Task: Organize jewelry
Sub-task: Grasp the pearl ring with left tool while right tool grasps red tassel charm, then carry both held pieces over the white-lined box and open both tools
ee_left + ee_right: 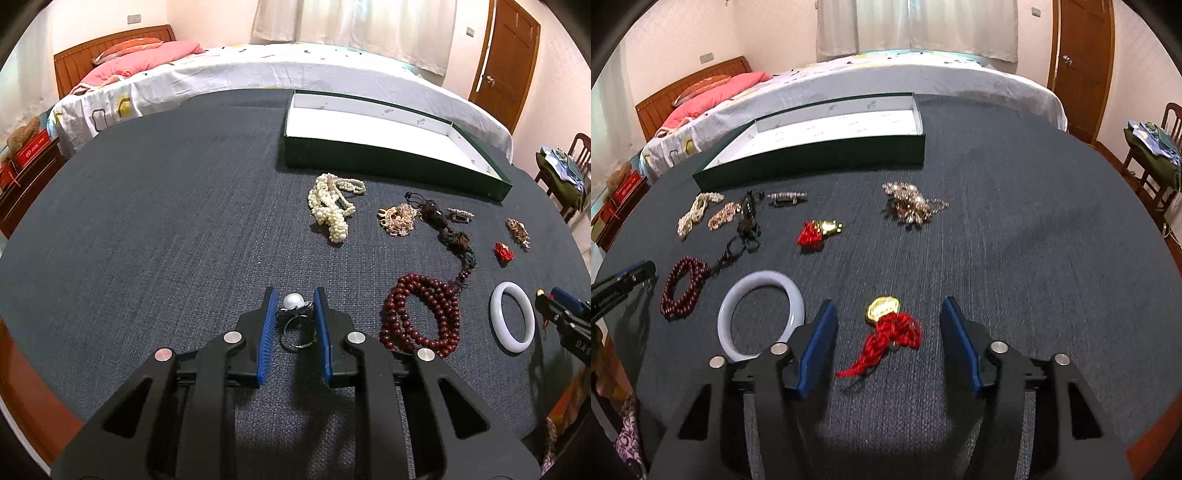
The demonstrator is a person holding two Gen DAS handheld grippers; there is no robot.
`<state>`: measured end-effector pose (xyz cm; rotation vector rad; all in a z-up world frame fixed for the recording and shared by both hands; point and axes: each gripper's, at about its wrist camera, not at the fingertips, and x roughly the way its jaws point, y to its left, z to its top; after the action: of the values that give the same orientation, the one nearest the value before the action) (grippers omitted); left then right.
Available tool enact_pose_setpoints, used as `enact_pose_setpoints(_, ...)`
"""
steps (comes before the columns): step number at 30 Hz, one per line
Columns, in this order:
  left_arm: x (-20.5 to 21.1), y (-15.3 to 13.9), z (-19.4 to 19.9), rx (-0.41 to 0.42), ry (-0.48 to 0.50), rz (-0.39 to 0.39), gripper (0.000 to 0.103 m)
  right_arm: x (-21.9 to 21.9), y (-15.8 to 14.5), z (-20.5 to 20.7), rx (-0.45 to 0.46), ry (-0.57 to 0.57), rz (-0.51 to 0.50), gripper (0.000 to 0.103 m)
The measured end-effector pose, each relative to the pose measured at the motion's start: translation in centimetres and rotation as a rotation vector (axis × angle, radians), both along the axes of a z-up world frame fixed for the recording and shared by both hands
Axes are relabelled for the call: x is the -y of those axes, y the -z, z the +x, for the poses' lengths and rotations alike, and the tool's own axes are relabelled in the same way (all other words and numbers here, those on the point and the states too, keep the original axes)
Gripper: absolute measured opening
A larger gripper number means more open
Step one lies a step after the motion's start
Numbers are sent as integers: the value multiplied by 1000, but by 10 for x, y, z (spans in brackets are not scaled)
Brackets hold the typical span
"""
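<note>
On the dark table (pixel 147 221), your left gripper (pixel 295 306) brackets the pearl ring (pixel 295 317) between half-open fingers, touch uncertain; your right gripper (pixel 888 314) gapes around the red-corded gold charm (pixel 886 328).

**Jewelry lying loose before an open box**

A pearl ring (pixel 295 317) is lying on the dark cloth. Cream beads (pixel 332 206), dark red beads (pixel 421 317) and a white bangle (pixel 512 316) are resting apart from one another. A red-corded gold charm (pixel 886 328) is lying nearby. The green box (pixel 388 162) is sitting open, its white inside showing.
</note>
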<state>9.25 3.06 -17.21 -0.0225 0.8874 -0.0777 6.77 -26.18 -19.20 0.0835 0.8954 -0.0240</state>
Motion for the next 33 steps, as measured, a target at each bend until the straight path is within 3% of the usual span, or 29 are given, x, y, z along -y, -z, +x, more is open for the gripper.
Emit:
enact_pose_setpoints(3,0,0,0,1,-1,2,20,-1,1,-5,0,-6,-12,54)
enact_pose_setpoints(9,0,0,-1,3,-3,4,20,0,0,-8,1,-19,-30,35)
enact_pose_setpoints(11,0,0,-2,5,-2,5,20,-1,0,-10,5,-30,-21,24)
enact_pose_setpoints(17,1,-2,-2,10,-2,8,20,-2,-1,-11,14,-48,-10,14)
enact_pose_setpoints(33,1,-25,-3,53,-2,-32,20,-3,-30,-9,100,-49,33,12)
